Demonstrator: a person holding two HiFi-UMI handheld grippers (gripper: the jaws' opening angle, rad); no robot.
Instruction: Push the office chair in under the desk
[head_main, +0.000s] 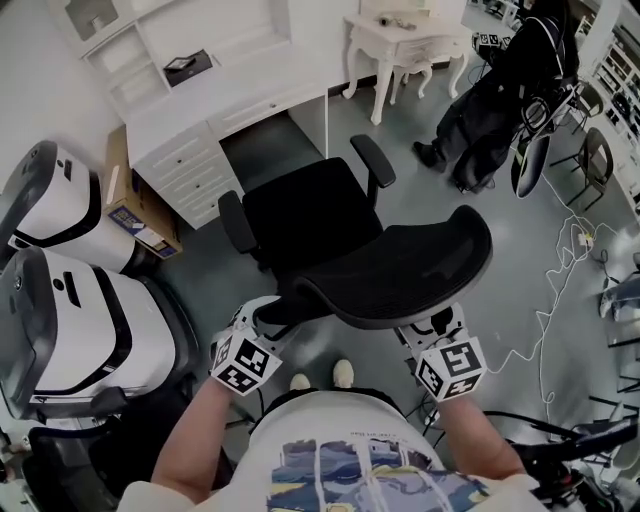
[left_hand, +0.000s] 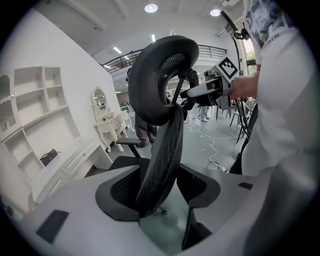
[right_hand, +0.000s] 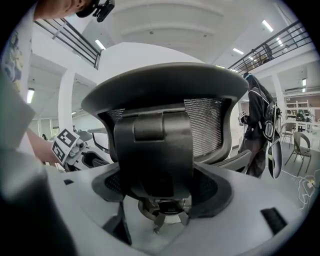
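The black office chair (head_main: 310, 215) stands on the grey floor, its seat turned toward the white desk (head_main: 230, 95) at the upper left and still outside the kneehole. Its mesh backrest (head_main: 400, 265) leans toward me. My left gripper (head_main: 272, 315) is at the backrest's left edge. In the left gripper view that edge (left_hand: 162, 150) runs between the jaws of the left gripper (left_hand: 160, 200), against one pad with a gap at the other. My right gripper (head_main: 425, 328) sits under the backrest; the right gripper (right_hand: 160, 192) has its pads on both sides of the black back support (right_hand: 152, 150).
Two white rounded machines (head_main: 70, 320) stand at the left, with a cardboard box (head_main: 135, 205) beside the desk drawers. A white dressing table (head_main: 405, 40) and a person in dark clothes (head_main: 500, 90) are at the back. Cables (head_main: 560, 290) trail across the floor on the right.
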